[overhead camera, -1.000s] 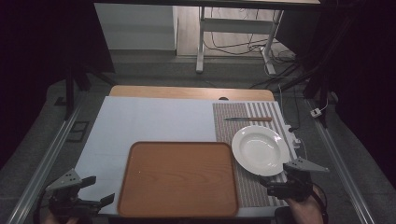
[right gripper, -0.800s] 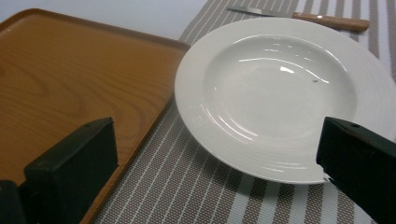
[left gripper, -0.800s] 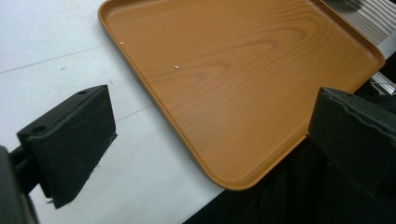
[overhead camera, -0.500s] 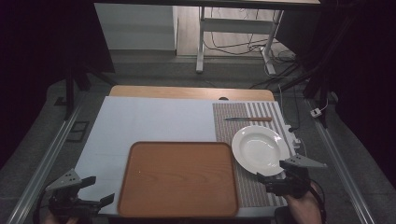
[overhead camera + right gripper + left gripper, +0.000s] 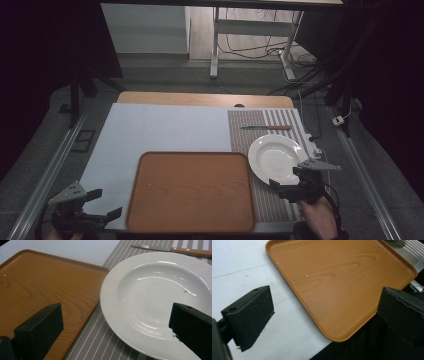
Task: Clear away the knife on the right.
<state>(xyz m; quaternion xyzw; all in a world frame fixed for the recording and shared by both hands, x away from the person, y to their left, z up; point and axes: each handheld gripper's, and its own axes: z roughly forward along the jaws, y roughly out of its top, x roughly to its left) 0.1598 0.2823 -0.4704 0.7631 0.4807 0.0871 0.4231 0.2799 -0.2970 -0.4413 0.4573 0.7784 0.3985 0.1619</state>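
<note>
Here, plate (image 5: 276, 158) and tray (image 5: 192, 190) empty.

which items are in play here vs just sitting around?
In play:
- round white ceramic plate, the right gripper open at its near rim
- rectangular brown wooden tray, beside the plate, the open left gripper near its corner

Lying about:
- wooden-handled knife, beyond the plate
- grey striped placemat
</note>
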